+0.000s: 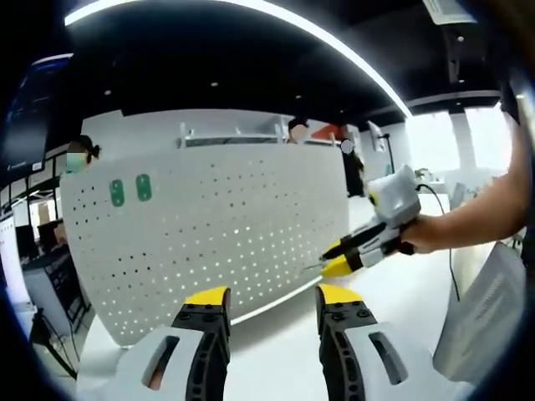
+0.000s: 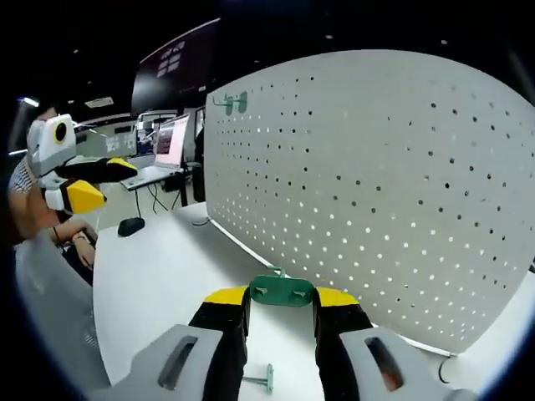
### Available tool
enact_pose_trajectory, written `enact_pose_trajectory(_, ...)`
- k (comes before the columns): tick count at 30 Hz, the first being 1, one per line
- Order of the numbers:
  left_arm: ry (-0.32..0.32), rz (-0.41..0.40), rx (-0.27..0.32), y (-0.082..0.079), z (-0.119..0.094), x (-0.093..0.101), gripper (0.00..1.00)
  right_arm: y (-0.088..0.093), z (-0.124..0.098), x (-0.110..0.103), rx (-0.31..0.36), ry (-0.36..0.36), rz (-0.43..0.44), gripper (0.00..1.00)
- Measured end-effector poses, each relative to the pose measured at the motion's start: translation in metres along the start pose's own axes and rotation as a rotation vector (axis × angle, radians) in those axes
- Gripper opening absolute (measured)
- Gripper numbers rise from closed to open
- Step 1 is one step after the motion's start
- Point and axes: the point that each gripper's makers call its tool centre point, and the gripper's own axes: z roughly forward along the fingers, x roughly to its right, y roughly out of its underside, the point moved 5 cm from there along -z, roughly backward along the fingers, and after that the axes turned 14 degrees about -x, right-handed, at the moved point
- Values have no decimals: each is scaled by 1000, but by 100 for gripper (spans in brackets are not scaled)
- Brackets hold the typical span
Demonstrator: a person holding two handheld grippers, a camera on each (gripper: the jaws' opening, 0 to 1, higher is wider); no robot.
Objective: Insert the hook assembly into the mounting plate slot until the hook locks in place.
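In the right gripper view, my right gripper (image 2: 282,299) is shut on a green hook assembly (image 2: 282,290), held just in front of the white perforated mounting plate (image 2: 376,167). A second green hook (image 2: 263,378) lies on the table below the jaws. Two green hooks (image 2: 234,103) hang on the plate's far upper corner; they also show in the left gripper view as two green hooks (image 1: 130,190). My left gripper (image 1: 272,296) is open and empty, facing the plate (image 1: 217,217). The right gripper (image 1: 344,257) enters from the right, near the plate's lower edge. The left gripper (image 2: 92,182) floats at the far left.
The white table (image 2: 159,276) runs along the foot of the plate. A black mouse (image 2: 129,225) and a monitor (image 2: 171,138) sit at its far end. A person's arm (image 1: 476,217) holds the right gripper. Other people stand behind the plate.
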Motion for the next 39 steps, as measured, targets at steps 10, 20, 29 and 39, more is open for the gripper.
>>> enact_pose_trajectory(10,9,35,22,-11,-6,2,40,-29,-28,-14,100,-44,3,28)
enact_pose_trajectory(20,20,88,42,-23,-11,5,39,-44,-52,-27,167,-92,19,28)
enact_pose_trajectory(29,44,113,54,-29,-11,9,38,-53,-64,-42,196,-161,1,28)
enact_pose_trajectory(39,105,105,76,-32,-12,10,37,-56,-72,-57,216,-298,18,28)
